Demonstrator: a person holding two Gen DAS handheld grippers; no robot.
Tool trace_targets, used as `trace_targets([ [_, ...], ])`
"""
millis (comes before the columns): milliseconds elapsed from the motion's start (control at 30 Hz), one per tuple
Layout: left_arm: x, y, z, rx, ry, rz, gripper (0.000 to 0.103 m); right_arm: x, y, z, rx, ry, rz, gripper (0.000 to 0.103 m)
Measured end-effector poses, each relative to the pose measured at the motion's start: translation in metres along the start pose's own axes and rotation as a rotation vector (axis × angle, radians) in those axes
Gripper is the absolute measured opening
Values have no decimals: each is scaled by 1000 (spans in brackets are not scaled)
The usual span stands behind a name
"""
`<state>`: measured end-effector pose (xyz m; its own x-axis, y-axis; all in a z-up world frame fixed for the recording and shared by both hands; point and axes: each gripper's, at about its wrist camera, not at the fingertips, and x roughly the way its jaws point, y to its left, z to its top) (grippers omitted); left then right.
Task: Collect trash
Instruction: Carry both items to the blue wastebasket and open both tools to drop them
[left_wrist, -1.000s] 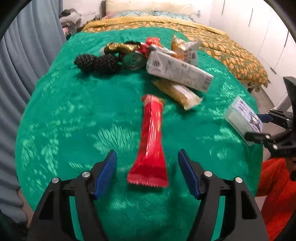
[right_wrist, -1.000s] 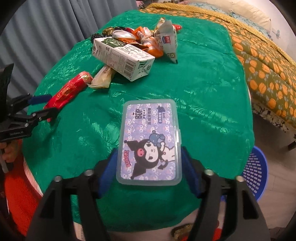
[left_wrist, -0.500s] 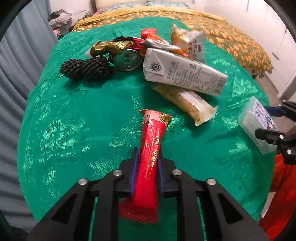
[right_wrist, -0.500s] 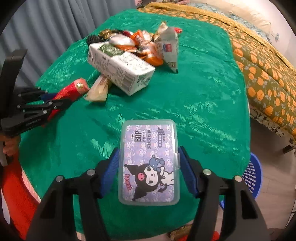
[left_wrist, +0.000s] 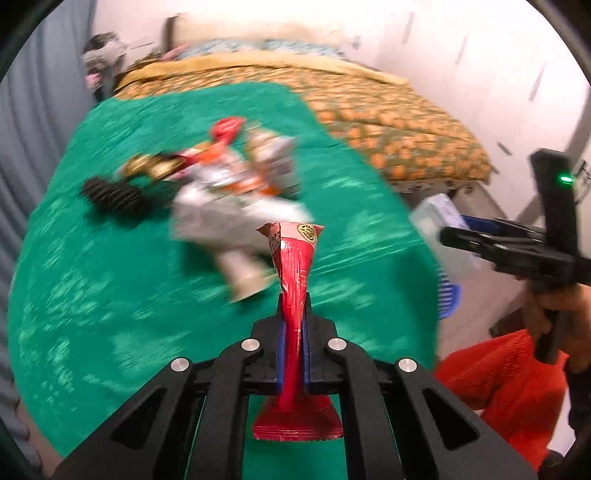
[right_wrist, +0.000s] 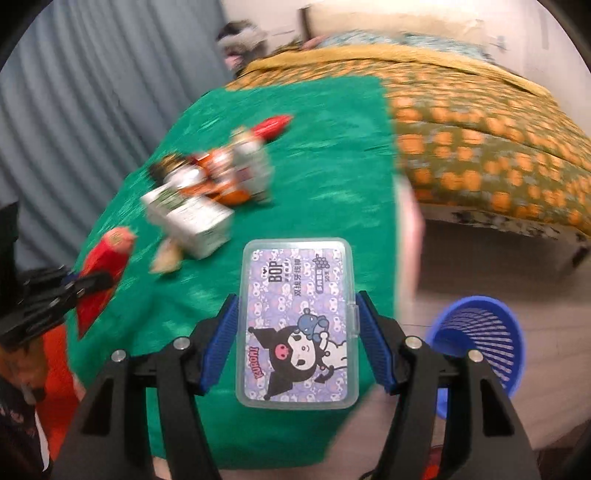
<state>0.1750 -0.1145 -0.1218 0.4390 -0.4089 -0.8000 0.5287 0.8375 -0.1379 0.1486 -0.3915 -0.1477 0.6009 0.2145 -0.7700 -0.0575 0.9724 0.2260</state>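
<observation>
Over the near edge of the green worktop (right_wrist: 332, 155): you carry both pickups, one in each hand-held gripper.
Left hand-held gripper (left_wrist: 293, 347): clenched on the red wrapper (left_wrist: 293, 280), pinched at its waist, both ends sticking out.
Right hand-held gripper (right_wrist: 297, 332): grasping the clear plastic case (right_wrist: 297, 325) across its width, pads on both long sides.
Wrapper handling: it looks light, thin and crinkly, so it should flop; your mid-body pinch is probably safest, since a slick end could slide out.
Case handling: stiff, smooth and likely slippery; keep the pads flat on the side walls, below the latch tab.
Blue basket (right_wrist: 476, 343): one, on the floor to the right of the worktop, near your right hand; likely the drop point.
Count: two hand-held grippers, one wrapper held, one case held.
Remaining pile (right_wrist: 207, 192): far left on the worktop, one white carton (right_wrist: 188, 221) plus several blurred packets; you cannot count those reliably.
</observation>
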Motion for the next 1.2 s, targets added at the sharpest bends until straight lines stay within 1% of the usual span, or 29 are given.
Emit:
trace_targets([
  [33, 4, -17, 7, 14, -1, -29, 5, -2, -12, 0, 18, -5, -14, 62],
  [133, 23, -62, 24, 48, 12, -106, 5, -12, -63, -1, 79, -21, -80, 62],
  [267, 60, -121, 42, 89, 49, -167, 5, -18, -117, -6, 130, -24, -149, 62],
  [300, 76, -140, 47, 94, 67, -184, 5, -18, -132, -8, 145, -23, -166, 62],
  [467, 140, -205, 59, 102, 126, -233, 5, -9, -196, -19, 211, -5, -222, 62],
  [567, 177, -236, 62, 113, 150, -249, 5, 2, -230, -29, 246, 13, -237, 62],
  [633, 204, -252, 61, 119, 166, -255, 5, 10, -251, -37, 268, 24, -244, 62],
  [800, 268, -278, 58, 127, 197, -248, 6, 24, -282, -50, 312, 48, -231, 62],
  [933, 300, -288, 56, 111, 217, -250, 7, 32, -296, -51, 330, 55, -225, 62],
  [1067, 321, -296, 51, 114, 228, -247, 7, 39, -307, -53, 350, 64, -206, 63],
  [1100, 326, -298, 50, 121, 226, -244, 8, 41, -309, -53, 352, 63, -207, 63],
  [1133, 331, -300, 51, 130, 217, -235, 17, 42, -312, -54, 357, 62, -205, 64],
  [1167, 336, -302, 52, 136, 210, -226, 25, 42, -315, -56, 367, 62, -202, 72],
  [1200, 339, -302, 52, 138, 200, -223, 41, 41, -318, -56, 377, 60, -197, 75],
])
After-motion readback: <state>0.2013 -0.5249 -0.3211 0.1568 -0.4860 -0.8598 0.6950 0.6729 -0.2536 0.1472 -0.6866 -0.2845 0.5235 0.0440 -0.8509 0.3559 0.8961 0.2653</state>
